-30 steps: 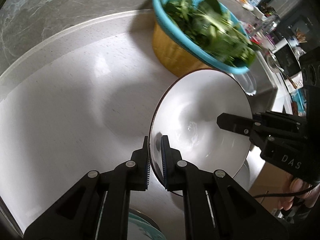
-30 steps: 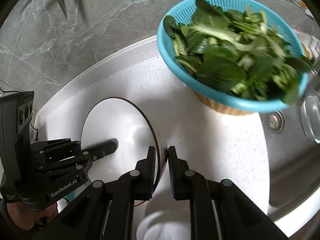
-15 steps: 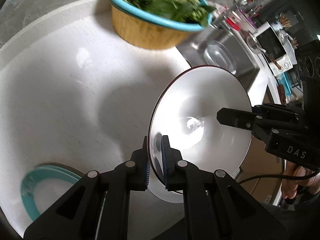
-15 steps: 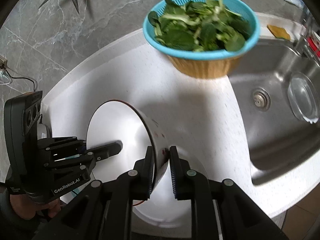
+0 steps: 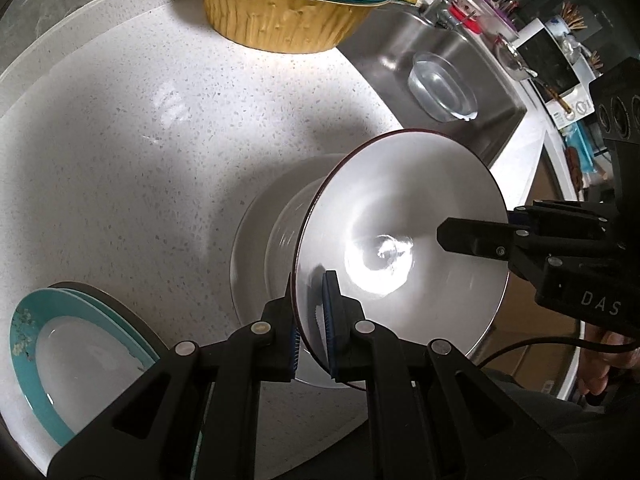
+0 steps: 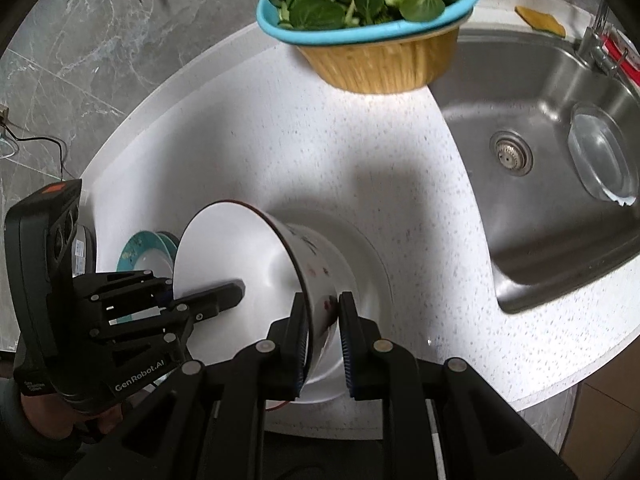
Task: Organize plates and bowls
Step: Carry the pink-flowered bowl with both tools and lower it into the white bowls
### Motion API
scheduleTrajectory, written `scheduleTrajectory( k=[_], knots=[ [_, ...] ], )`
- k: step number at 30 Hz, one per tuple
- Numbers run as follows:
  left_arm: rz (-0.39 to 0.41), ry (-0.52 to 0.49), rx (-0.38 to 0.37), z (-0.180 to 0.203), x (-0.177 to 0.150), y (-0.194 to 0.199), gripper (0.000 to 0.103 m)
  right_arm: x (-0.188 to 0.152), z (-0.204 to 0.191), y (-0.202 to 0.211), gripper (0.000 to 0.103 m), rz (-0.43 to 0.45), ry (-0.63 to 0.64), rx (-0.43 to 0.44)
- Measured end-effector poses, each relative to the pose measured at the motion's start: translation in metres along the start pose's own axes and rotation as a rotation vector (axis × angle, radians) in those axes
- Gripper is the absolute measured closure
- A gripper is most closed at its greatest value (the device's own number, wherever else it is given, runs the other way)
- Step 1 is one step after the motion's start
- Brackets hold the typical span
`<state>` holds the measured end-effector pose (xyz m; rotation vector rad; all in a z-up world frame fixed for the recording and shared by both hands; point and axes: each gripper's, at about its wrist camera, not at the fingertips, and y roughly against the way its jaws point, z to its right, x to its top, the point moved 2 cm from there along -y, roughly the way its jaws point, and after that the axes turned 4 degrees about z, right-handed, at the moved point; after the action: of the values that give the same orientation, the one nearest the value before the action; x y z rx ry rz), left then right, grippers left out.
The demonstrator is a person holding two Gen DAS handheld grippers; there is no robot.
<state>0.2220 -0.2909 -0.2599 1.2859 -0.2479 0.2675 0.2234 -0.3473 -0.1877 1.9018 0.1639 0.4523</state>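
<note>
Bowl in hand: I had the white bowl (image 5: pixel 400 248) off the counter, tipped on its side, with one gripper on each side of the rim.
Left gripper: my left gripper (image 5: pixel 310 312) was closed tight on the near rim, one pad inside the bowl and one outside.
Right gripper: my right gripper (image 6: pixel 323 332) was clamped on the opposite rim, its jaws narrow with the wall of the bowl between them.
Where it hung: the bowl was just above a white plate (image 5: pixel 252 240) lying flat on the speckled counter (image 5: pixel 140 140).
Done so far: two teal-rimmed plates (image 5: pixel 28 320) were already stacked to the left of the white plate.
Left to do: I judged the bowl had yet to be set down, most likely on the white plate; a clear glass bowl (image 6: pixel 602 156) still sat in the sink (image 6: pixel 520 80) and may have needed sorting too.
Not part of it: the colander of greens (image 6: pixel 368 0) at the back looked untouched.
Hard to make out: the held bowl covered most of the white plate, so I could not tell whether something else, perhaps a clear dish, already lay on it.
Cut off: the teal stack ran out of view at the left wrist camera's edge.
</note>
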Motion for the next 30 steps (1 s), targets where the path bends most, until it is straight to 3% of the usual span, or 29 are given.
scheduleTrajectory(
  k=[16, 30],
  knots=[
    [-0.003, -0.022, 0.051, -0.009, 0.007, -0.011, 0.095, -0.009, 0.005, -0.018, 0.088, -0.053, -0.003, 0.005],
    [0.031, -0.025, 0.047, -0.012, 0.006, -0.012, 0.091, -0.006, -0.004, -0.019, 0.090, -0.050, 0.078, -0.063]
  ],
)
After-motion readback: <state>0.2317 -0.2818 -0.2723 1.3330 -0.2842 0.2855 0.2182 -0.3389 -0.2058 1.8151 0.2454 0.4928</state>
